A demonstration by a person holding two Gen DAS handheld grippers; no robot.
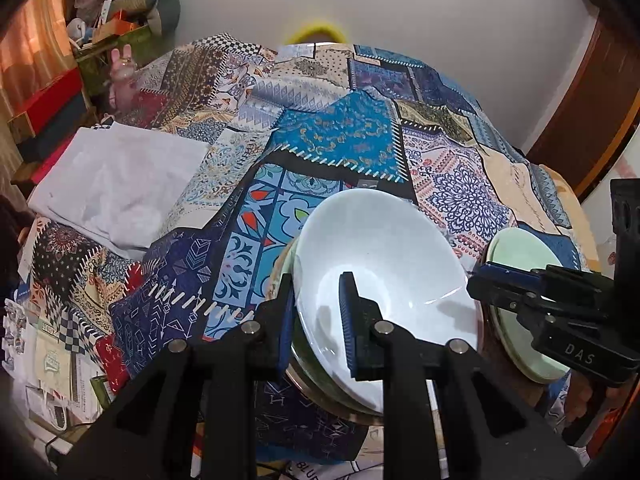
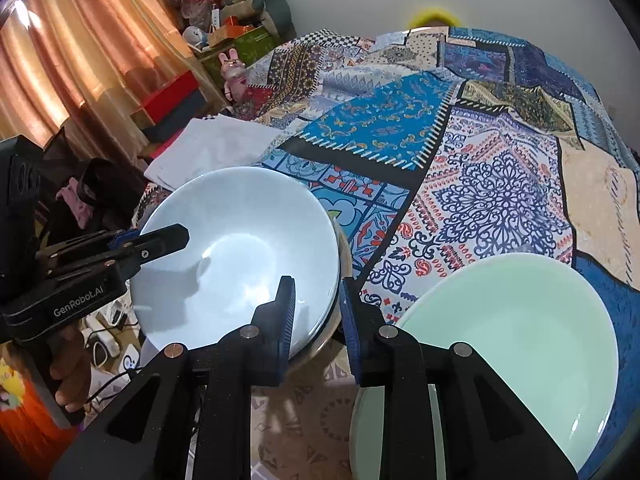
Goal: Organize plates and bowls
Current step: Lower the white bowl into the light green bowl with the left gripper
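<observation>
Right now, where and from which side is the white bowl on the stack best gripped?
Probably by its thin rim, one finger inside and one outside. The white bowl sits tilted on the dishes beneath, its near-left edge raised clear of them. The left gripper already straddles that edge, so coming from the near-left looks best. The green plate crowds the right side.

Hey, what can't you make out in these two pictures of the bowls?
- What lies under the white bowl: left wrist view, the bowl covers all but some rims.
- Green bowl's near rim: right wrist view, hidden by the right gripper.
- Yellow object behind the table: blurred, mostly hidden.
</observation>
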